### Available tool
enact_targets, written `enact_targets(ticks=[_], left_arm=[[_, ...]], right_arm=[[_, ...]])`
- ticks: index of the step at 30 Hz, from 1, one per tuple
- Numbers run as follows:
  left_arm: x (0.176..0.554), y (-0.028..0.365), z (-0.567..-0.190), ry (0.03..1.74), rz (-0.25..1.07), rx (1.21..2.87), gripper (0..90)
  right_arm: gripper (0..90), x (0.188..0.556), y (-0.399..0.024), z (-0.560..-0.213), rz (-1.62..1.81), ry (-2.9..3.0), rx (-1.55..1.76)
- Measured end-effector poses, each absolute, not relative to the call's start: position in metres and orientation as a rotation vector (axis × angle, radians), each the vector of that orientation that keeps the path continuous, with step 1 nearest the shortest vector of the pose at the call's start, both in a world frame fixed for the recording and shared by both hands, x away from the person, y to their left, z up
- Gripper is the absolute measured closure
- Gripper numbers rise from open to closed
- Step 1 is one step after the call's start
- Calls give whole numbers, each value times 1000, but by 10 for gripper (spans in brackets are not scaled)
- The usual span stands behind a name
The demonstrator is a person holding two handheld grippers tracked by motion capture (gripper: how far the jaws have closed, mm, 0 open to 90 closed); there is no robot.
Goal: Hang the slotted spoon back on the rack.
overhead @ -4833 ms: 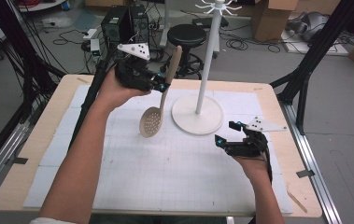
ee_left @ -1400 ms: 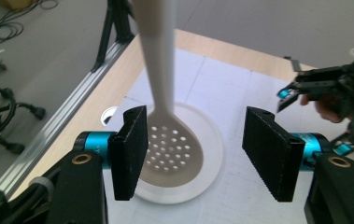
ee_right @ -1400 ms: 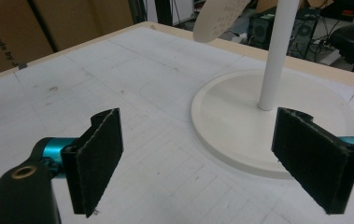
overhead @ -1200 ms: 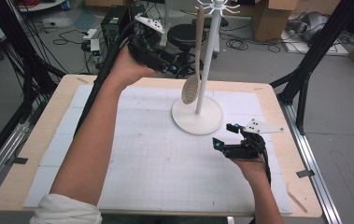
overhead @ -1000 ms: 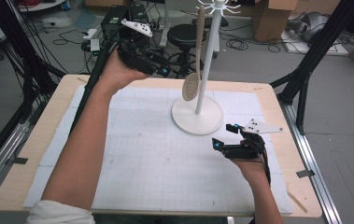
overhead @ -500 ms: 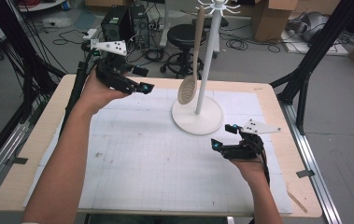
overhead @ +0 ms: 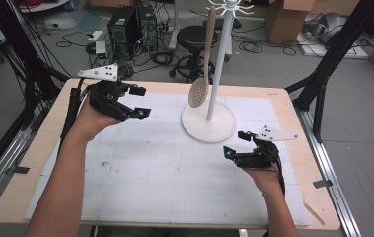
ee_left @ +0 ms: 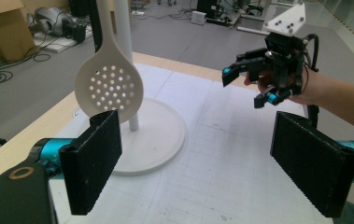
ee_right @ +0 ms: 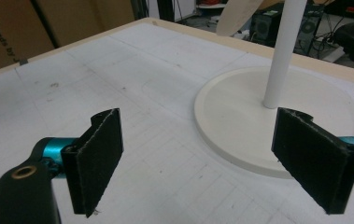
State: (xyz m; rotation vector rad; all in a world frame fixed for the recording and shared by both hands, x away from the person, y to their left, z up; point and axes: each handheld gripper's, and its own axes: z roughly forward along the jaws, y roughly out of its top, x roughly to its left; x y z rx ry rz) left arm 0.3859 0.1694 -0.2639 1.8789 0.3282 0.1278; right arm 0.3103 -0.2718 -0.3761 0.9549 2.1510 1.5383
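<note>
A beige slotted spoon hangs by its handle from a hook of the white stand, bowl down beside the pole; its perforated bowl shows close in the left gripper view. My left gripper is open and empty, held above the table's far left, well apart from the spoon. My right gripper is open and empty, low over the mat just right of the stand's round base. The right gripper also appears in the left gripper view.
A white gridded mat covers the wooden table. Black frame legs rise at the table's sides. Behind the far edge are a stool, computer cases, cables and cardboard boxes.
My left gripper carried the spoon up to the stand, let go of it on a hook, then drew back left and down, open. The right gripper stayed put.
</note>
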Motion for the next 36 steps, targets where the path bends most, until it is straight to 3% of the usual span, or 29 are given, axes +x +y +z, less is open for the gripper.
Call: enact_targets(ticks=[12, 36], left_arm=[[358, 192, -318, 375, 111, 1845, 127], [329, 227, -361, 425, 133, 1787, 90]], right_arm=[[155, 310, -270, -377, 1521, 2161, 950], [155, 310, -271, -378, 1524, 2165, 948]])
